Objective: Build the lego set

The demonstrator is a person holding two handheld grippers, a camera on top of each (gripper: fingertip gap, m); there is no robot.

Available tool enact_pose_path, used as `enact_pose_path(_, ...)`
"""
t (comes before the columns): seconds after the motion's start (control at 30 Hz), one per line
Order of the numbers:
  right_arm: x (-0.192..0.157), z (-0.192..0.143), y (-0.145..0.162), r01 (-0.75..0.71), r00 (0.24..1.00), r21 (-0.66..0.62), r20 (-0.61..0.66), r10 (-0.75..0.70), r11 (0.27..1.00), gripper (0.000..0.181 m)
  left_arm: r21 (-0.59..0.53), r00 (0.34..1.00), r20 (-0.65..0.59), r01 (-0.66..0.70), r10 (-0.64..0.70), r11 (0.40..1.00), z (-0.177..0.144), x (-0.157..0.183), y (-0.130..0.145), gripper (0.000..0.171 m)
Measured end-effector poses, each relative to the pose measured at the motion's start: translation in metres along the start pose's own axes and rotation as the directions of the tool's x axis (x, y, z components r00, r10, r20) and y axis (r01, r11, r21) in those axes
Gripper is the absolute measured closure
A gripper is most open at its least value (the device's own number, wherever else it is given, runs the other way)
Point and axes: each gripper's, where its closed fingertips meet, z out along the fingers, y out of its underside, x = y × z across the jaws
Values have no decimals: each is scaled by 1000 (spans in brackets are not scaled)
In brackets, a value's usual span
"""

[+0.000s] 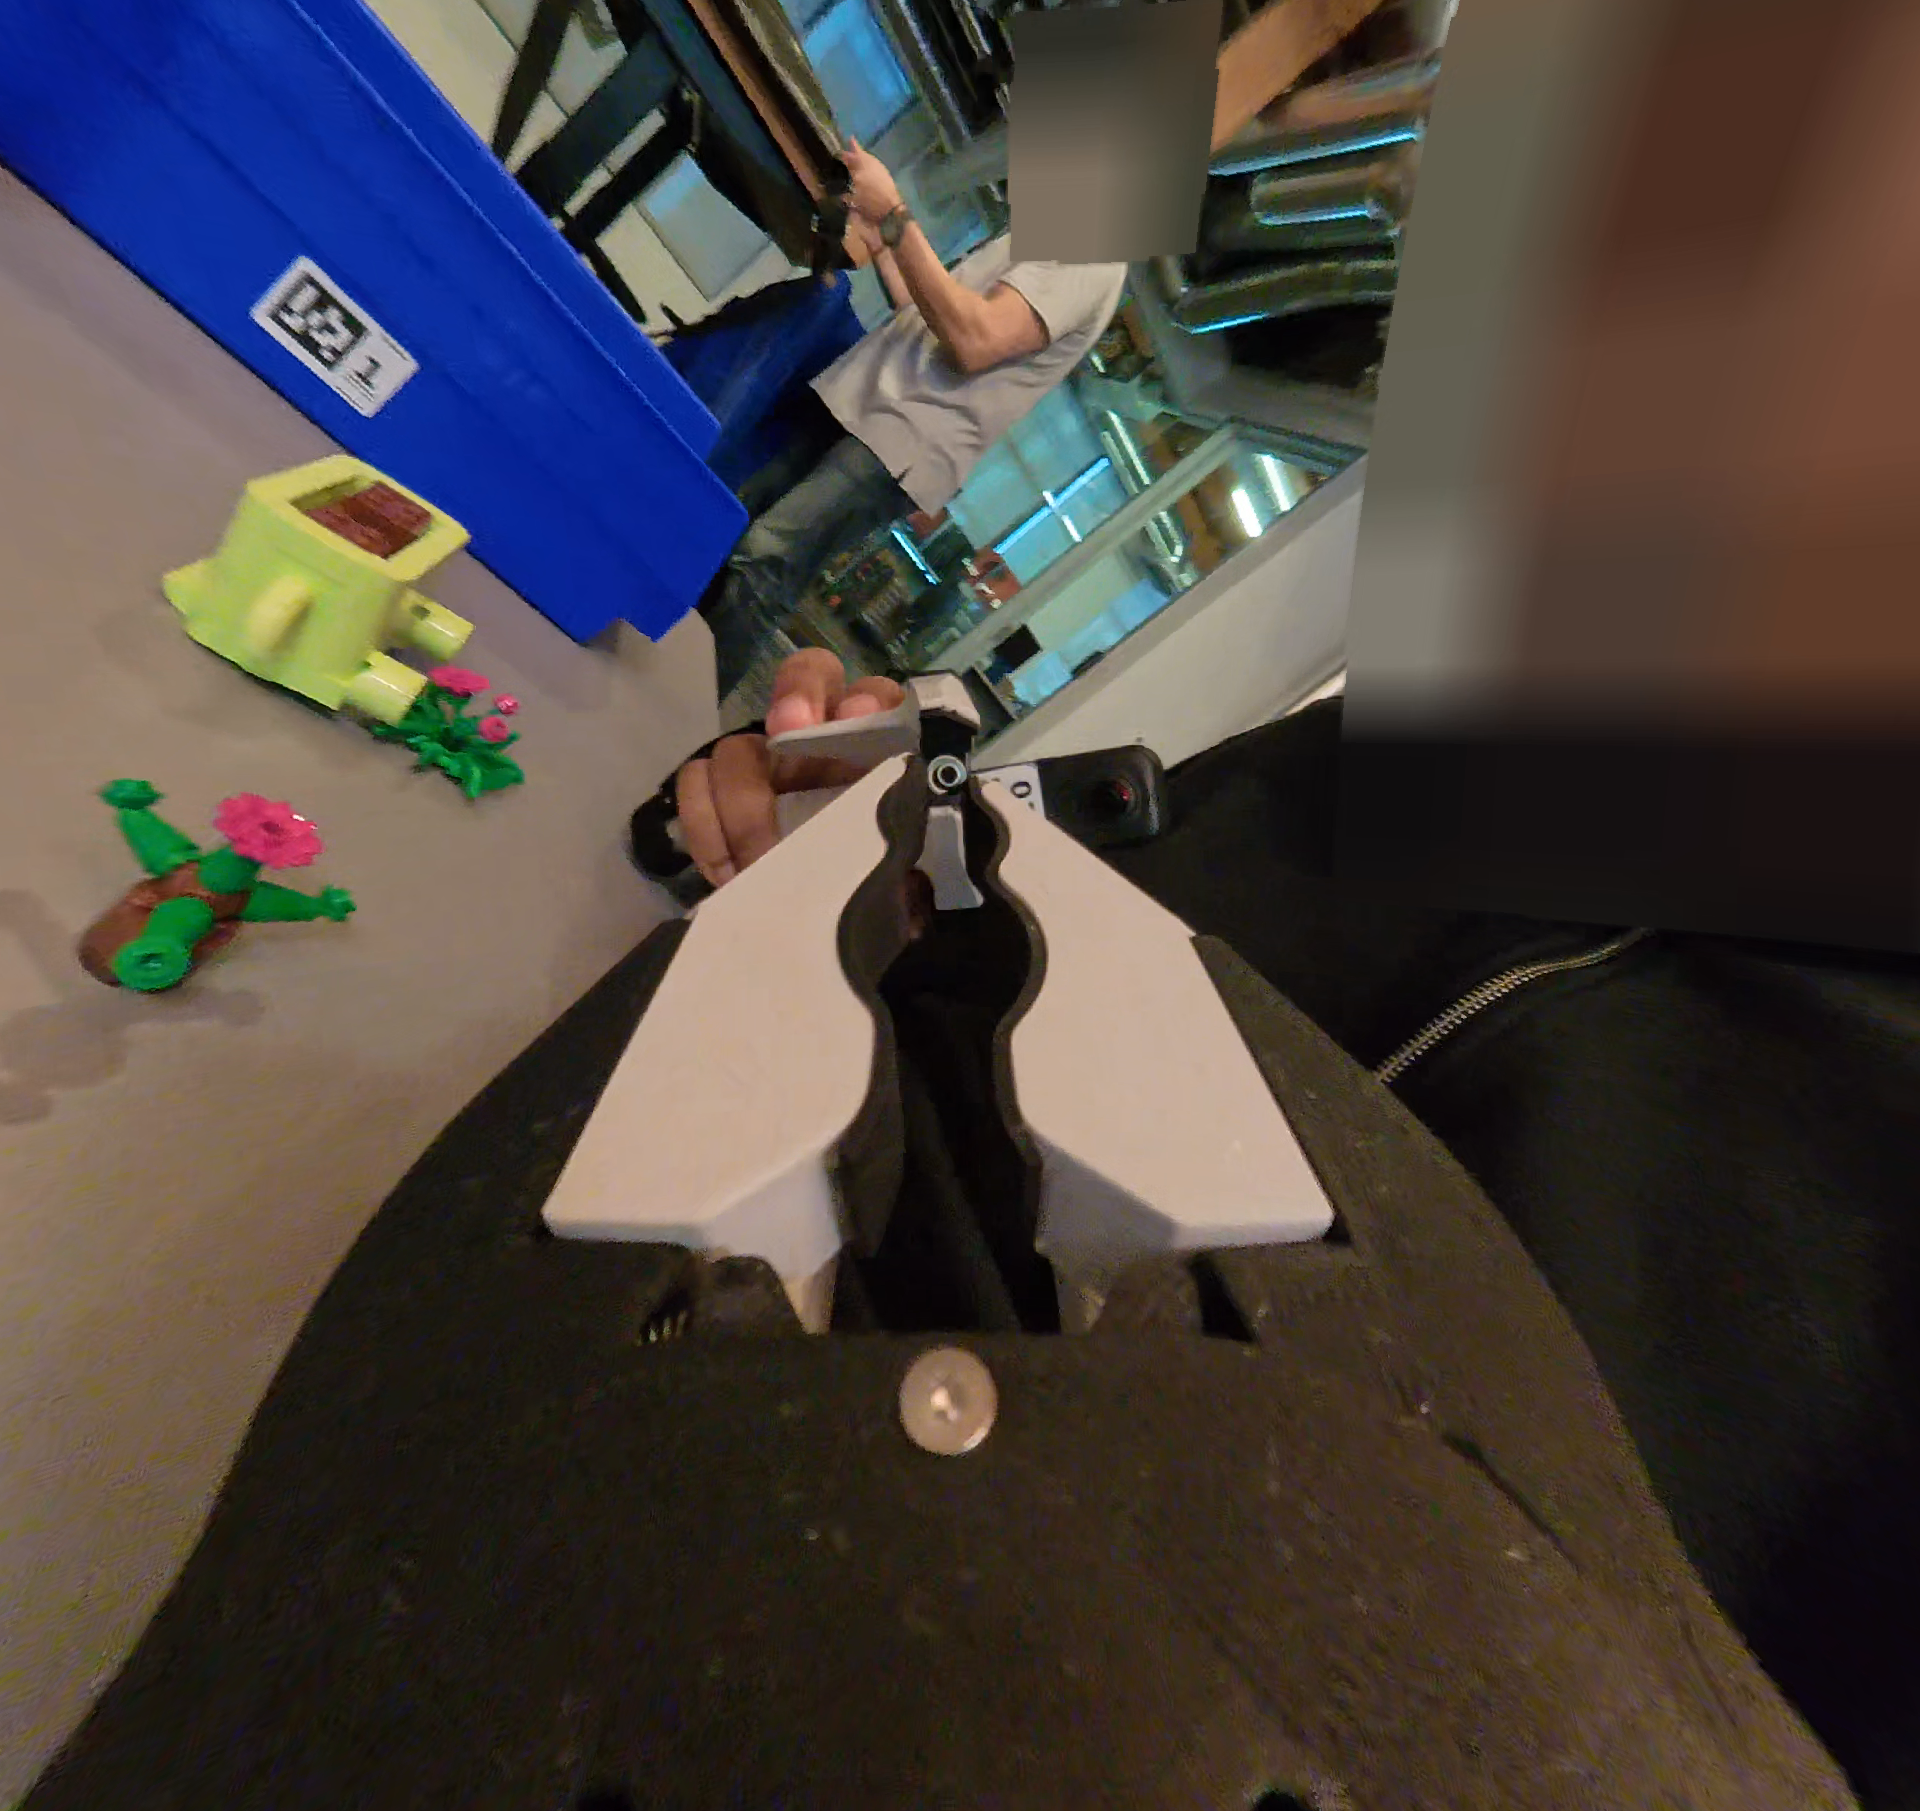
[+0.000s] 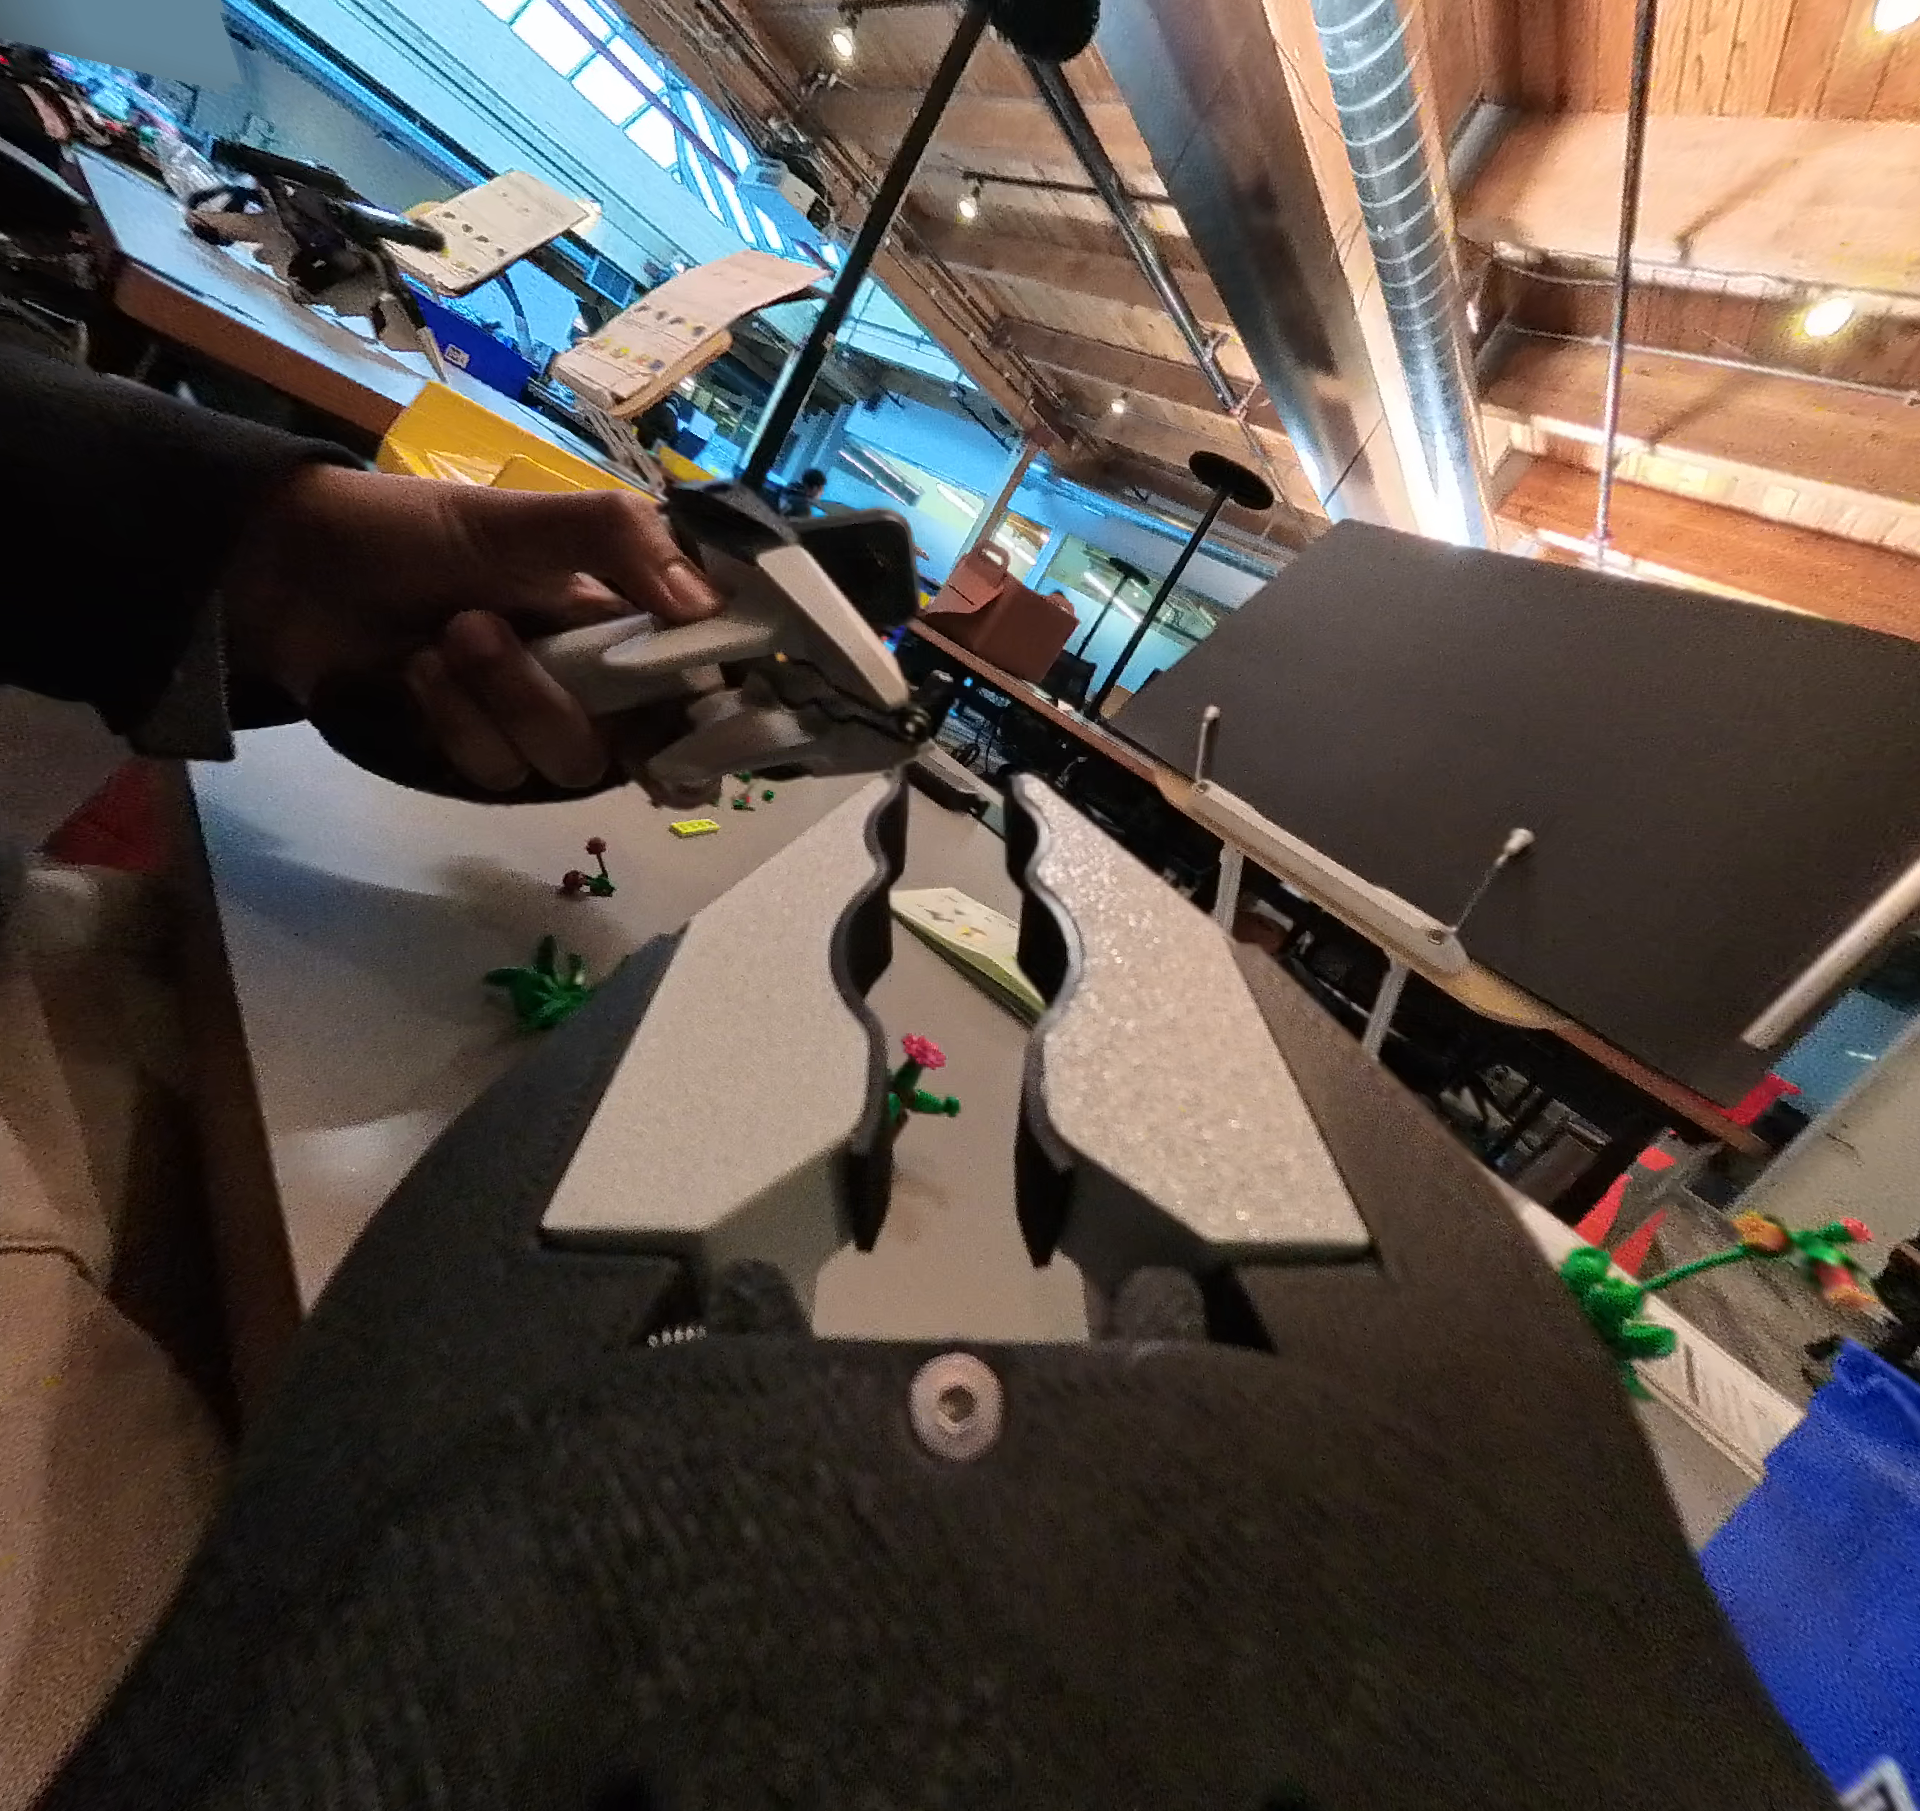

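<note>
Grey tabletop (image 1: 260, 1190) fills my left camera's lower left, with a blue bin (image 1: 343, 203) along its far edge. Beside the bin lies a lime-green lego pot (image 1: 312, 587), tipped on its side, leafy pink flowers (image 1: 462, 727) touching it. Nearby rests a brown base with green stems and a pink bloom (image 1: 213, 888). My left gripper (image 1: 943, 776) pinches a small grey ring at its fingertips. My right gripper (image 2: 956, 795) stands spread apart with nothing between its fingers; a single pink flower stem (image 2: 920, 1075) stands on the table beyond it.
</note>
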Motion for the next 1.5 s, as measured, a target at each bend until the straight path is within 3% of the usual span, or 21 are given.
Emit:
enact_pose_path(0.13, -11, 3, 5, -26, 997, -26, 76, 28, 999, 155, -44, 997, -52, 62, -64, 997, 5, 3, 9, 168)
enact_pose_path(0.53, -22, 1, 1, 7, 992, -9, 124, -6, 1000, 174, -129, 992, -44, 116, -122, 985, 14, -3, 25, 167)
enact_pose_path(1.23, -27, 0, 3, 13, 988, -21, 155, -10, 1000, 177, -152, 989, -55, 127, -137, 980, 13, -3, 29, 166)
enact_pose_path(1.4, -28, 1, 5, -4, 985, -35, 171, 10, 999, 178, -144, 992, -21, 118, -123, 983, 10, -9, 27, 155)
enact_pose_path(1.5, -24, 2, 8, -39, 985, -50, 165, 47, 998, 178, -73, 997, 29, 71, -69, 995, -3, -11, 12, 150)
